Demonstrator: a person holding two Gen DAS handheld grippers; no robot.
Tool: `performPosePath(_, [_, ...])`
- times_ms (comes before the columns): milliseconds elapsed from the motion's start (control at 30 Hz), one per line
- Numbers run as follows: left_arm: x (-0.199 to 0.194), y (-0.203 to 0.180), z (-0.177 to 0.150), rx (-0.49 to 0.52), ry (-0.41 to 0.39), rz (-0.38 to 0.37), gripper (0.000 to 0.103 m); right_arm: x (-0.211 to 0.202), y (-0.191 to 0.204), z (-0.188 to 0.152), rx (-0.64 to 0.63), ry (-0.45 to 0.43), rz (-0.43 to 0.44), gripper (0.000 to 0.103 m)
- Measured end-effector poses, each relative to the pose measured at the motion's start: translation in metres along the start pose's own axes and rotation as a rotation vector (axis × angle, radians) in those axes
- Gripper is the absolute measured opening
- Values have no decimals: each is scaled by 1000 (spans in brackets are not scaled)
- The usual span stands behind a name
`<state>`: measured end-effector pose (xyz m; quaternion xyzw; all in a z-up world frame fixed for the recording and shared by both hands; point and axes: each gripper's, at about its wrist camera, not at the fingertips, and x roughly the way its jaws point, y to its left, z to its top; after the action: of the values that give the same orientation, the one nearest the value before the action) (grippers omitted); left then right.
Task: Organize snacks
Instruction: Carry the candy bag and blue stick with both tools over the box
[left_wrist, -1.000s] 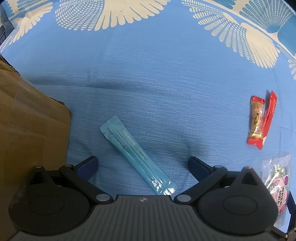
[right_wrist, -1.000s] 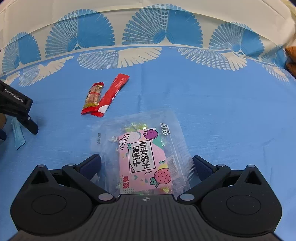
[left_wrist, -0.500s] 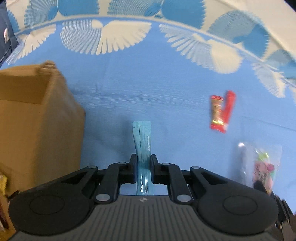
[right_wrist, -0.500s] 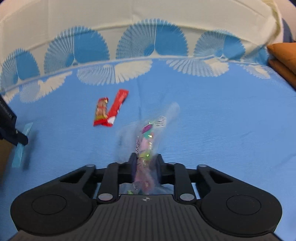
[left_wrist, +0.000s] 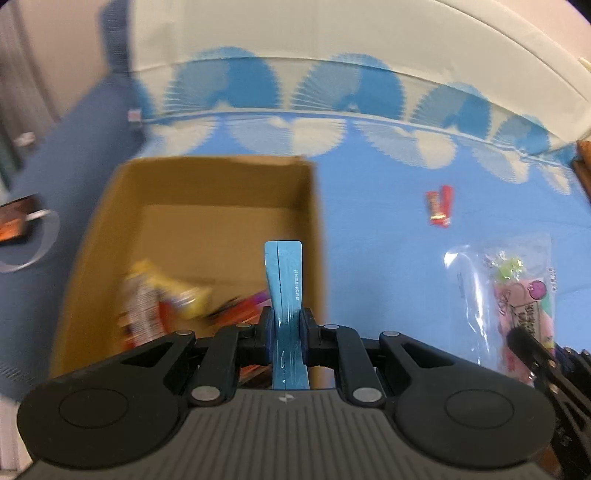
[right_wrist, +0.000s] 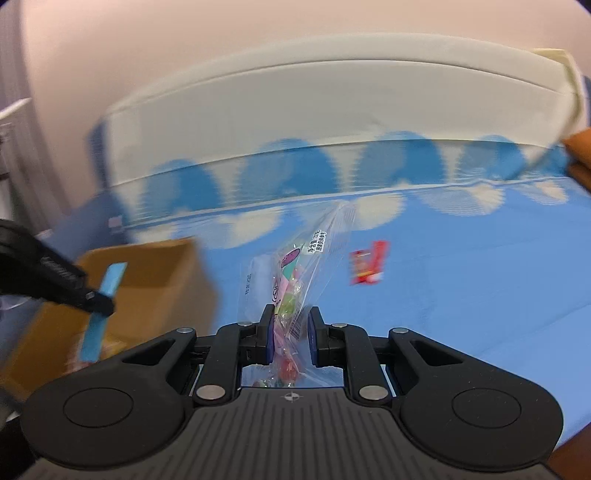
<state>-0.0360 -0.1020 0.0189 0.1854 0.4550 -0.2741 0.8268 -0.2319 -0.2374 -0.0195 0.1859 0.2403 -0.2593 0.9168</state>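
My left gripper (left_wrist: 287, 325) is shut on a long teal sachet (left_wrist: 286, 280) and holds it above the open cardboard box (left_wrist: 110, 229), near the box's right wall. Several blurred snack packs (left_wrist: 162, 302) lie on the box floor. My right gripper (right_wrist: 290, 328) is shut on a clear candy bag with a pink label (right_wrist: 295, 280), lifted off the blue cloth. That candy bag (left_wrist: 517, 291) also hangs at the right of the left wrist view. In the right wrist view the left gripper (right_wrist: 92, 299) and teal sachet (right_wrist: 103, 306) show at the left over the box (right_wrist: 159, 280).
Two small red snack packets (left_wrist: 439, 206) lie together on the blue patterned cloth (left_wrist: 388, 240), right of the box; these red packets (right_wrist: 369, 262) also show beyond the candy bag. A white headboard (right_wrist: 332, 107) runs along the back. A dark object (left_wrist: 14, 221) lies far left.
Both grippers went from open over their snacks to shut on them, then rose. The left one carried the teal sachet over the box; the right lifted the candy bag toward the box.
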Motion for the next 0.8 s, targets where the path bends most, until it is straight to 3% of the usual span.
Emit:
performPosePath(200, [-43,76,-72,-75,26,49,15,-46,80,-27,-22,81,157,19])
performPosePath(367, [-63,118,-114,-120,17,59,15,-63,129,-44,-118,129,209,19])
performPosePath(533, [-78,138,-131,-155,-16,41,15,-78,160,-46,-198,112,206,19])
performPosePath(800, [-90,138,-132,-162,-73,15,15,-101,176,-52,-249,78,179,19])
